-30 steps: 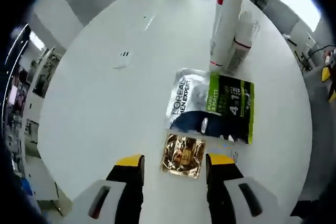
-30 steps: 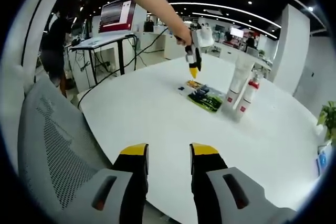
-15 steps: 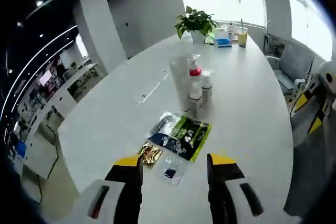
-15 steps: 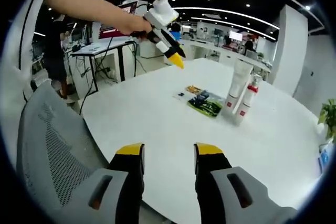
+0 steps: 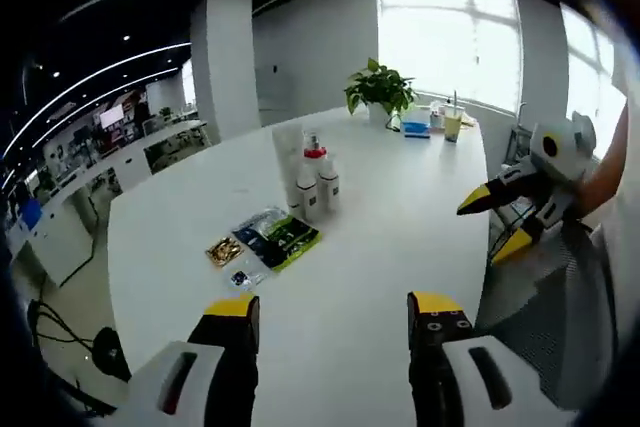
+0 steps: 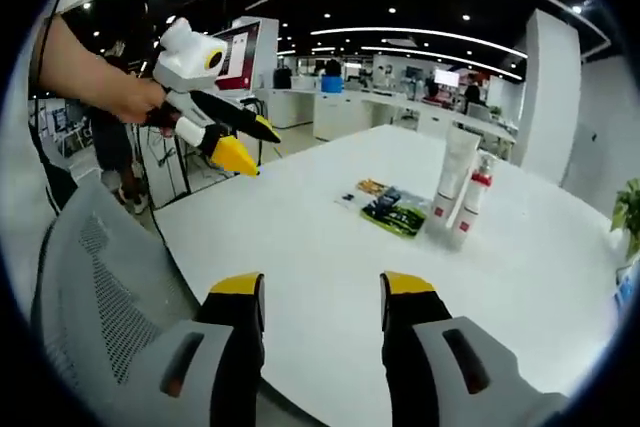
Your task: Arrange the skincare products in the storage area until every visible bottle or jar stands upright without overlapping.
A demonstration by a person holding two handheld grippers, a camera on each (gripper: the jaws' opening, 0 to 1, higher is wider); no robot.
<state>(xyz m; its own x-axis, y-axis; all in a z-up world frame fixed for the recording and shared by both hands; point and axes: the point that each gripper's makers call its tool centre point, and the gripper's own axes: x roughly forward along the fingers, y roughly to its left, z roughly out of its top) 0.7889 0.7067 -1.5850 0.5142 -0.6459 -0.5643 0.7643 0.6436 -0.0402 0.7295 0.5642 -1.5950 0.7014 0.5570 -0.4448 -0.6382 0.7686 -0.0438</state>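
Both tongs hang off the near edge of the white table [image 5: 400,237], each spread apart with nothing between the jaws. In the left gripper view the left tongs [image 5: 332,309] rise from the bottom over bare tabletop, and the right tongs [image 5: 497,222] come in from the right, held beyond the table's edge over a grey mesh chair [image 5: 545,322]. In the right gripper view the right tongs [image 6: 322,292] point across the table, while the left tongs [image 6: 243,143] sit at upper left in a person's hand [image 6: 130,102], just off the table's near-left edge and above the chair.

The skincare items stand together well in from the edges, towards the table's middle: a tall white tube [image 6: 456,179] upright, a white bottle with a red collar [image 6: 475,195] just beside it, and what looks like 1 or 2 smaller white bottles [image 5: 326,184] close by, too small to count surely. Next to them a green-and-black sachet pack [image 6: 396,214] lies flat, with a gold foil sachet [image 5: 223,249] and a small clear sachet [image 5: 243,275] beside it. A potted plant [image 5: 379,92] stands at the table's far end.
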